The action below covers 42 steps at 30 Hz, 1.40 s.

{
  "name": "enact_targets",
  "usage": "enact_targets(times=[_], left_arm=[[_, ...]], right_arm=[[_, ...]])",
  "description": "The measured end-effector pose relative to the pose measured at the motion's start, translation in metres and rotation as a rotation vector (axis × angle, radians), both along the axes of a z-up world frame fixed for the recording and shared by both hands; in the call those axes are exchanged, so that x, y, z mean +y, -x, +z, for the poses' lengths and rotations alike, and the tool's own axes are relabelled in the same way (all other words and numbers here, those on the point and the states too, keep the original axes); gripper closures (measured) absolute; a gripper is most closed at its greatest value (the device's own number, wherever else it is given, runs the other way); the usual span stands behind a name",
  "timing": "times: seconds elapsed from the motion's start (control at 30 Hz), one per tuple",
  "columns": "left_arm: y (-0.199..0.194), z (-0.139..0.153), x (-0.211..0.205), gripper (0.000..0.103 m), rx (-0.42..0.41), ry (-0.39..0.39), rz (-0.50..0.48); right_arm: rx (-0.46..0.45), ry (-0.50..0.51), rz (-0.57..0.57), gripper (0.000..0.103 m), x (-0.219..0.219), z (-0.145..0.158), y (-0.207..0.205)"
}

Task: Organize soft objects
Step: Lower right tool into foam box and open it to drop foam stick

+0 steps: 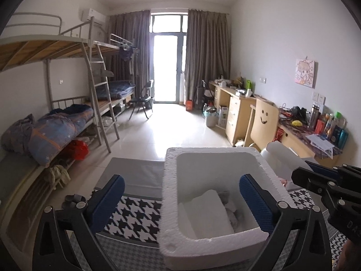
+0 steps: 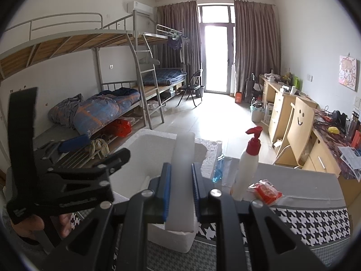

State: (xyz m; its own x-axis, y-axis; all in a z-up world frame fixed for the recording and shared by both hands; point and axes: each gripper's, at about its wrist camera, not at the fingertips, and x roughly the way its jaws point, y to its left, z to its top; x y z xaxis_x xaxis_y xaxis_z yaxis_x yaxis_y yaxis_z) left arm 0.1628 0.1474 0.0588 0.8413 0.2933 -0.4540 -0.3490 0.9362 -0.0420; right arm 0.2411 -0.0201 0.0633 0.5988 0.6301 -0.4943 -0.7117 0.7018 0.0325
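A white styrofoam box [image 1: 171,203] stands on a houndstooth cloth; inside lie a white foam sheet [image 1: 209,212] and a grey crumpled soft thing [image 1: 232,212]. My left gripper [image 1: 180,201] is open and empty, its blue pads either side of the box's left wall. My right gripper [image 2: 180,187] is shut on a white foam slab [image 2: 183,169], held upright over the box's [image 2: 149,155] near edge. The right gripper also shows in the left wrist view [image 1: 315,178] with the slab [image 1: 282,160] beside the box.
On the table right of the box stand a white pump bottle with a red top [image 2: 248,167], a blue bottle [image 2: 218,169] and a red packet [image 2: 266,189]. Bunk beds [image 1: 63,122] line the left wall, desks and a chair [image 1: 264,122] the right.
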Motion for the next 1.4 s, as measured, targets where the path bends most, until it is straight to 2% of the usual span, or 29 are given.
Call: enact_targets(times=[0.27,0.57,1.1,1.2,1.27,1.3,1.33,1.4], left_arm=[[0.012,-0.007,0.006,0.001,0.001,-0.007,0.031],[0.026,-0.013,0.008,0.001,0.001,-0.037,0.022],[0.039,-0.027,0.011,0.001,-0.005,-0.01,0.001],[0.04,-0.027,0.01,0.001,-0.009,-0.008,-0.009],[0.039,-0.028,0.011,0.001,-0.001,-0.004,-0.007],[0.038,-0.028,0.011,0.001,0.002,-0.009,-0.005],[0.037,-0.029,0.011,0.001,0.003,-0.015,-0.002],[0.036,-0.03,0.011,0.001,0.008,-0.023,0.016]], right_arm=[[0.013,0.008,0.022,0.082,0.012,0.0,-0.002],[0.033,0.021,0.031,0.082,0.019,-0.004,-0.008],[0.062,0.044,0.02,0.082,0.031,-0.014,-0.016],[0.078,0.059,0.01,0.077,0.035,-0.017,-0.019],[0.088,0.062,0.005,0.064,0.036,-0.018,-0.021],[0.085,0.058,0.003,0.048,0.035,-0.018,-0.02],[0.079,0.052,0.001,0.037,0.034,-0.017,-0.02],[0.066,0.038,-0.001,0.035,0.03,-0.014,-0.017]])
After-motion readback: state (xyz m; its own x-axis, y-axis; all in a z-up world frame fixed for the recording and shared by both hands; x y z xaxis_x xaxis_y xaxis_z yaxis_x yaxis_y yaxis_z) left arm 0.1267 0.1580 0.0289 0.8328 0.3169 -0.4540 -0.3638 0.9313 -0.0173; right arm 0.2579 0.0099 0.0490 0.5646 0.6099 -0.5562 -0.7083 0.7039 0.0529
